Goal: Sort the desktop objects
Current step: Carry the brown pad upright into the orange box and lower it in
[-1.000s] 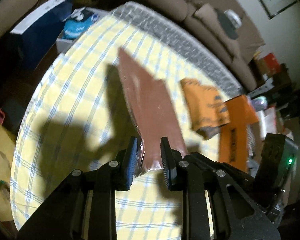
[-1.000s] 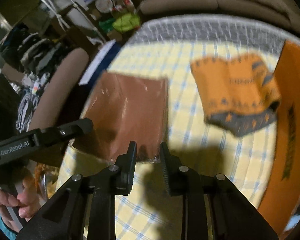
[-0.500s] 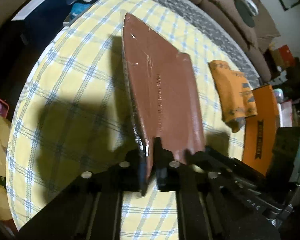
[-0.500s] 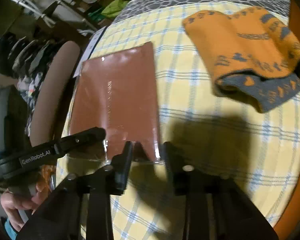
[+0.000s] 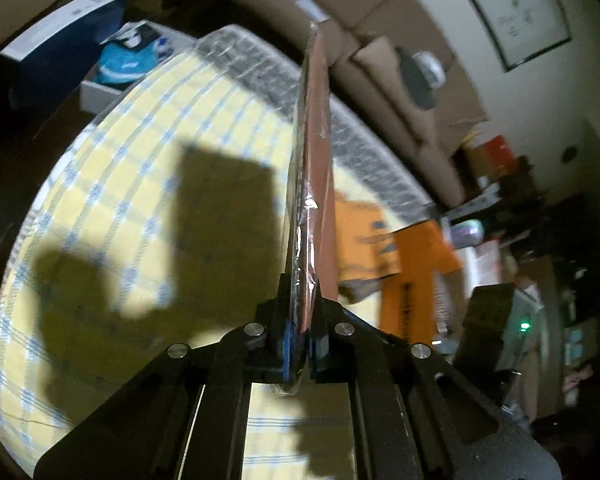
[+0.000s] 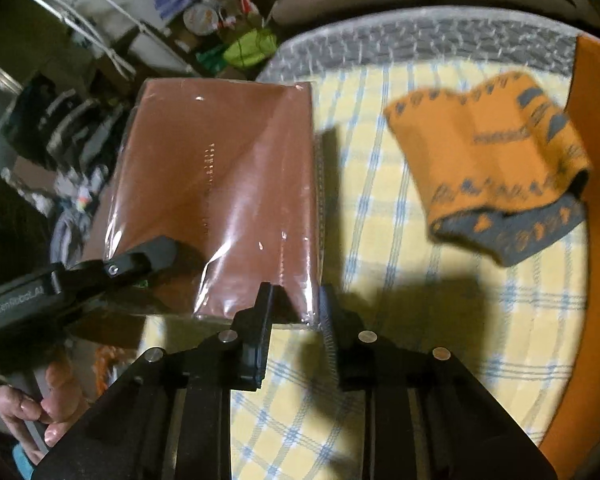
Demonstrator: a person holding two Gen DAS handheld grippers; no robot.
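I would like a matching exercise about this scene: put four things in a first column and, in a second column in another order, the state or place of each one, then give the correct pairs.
Column 1
1. brown wrapped notebook
2. orange patterned cloth
3. left gripper
4. right gripper

Column 2
A. lying folded on the checked tablecloth
B. jaws closing at the notebook's near corner, pads not pressing it
C. lifted off the table, held at its near edge
D. clamped on the notebook

Pairs: 1-C, 2-A, 3-D, 4-B
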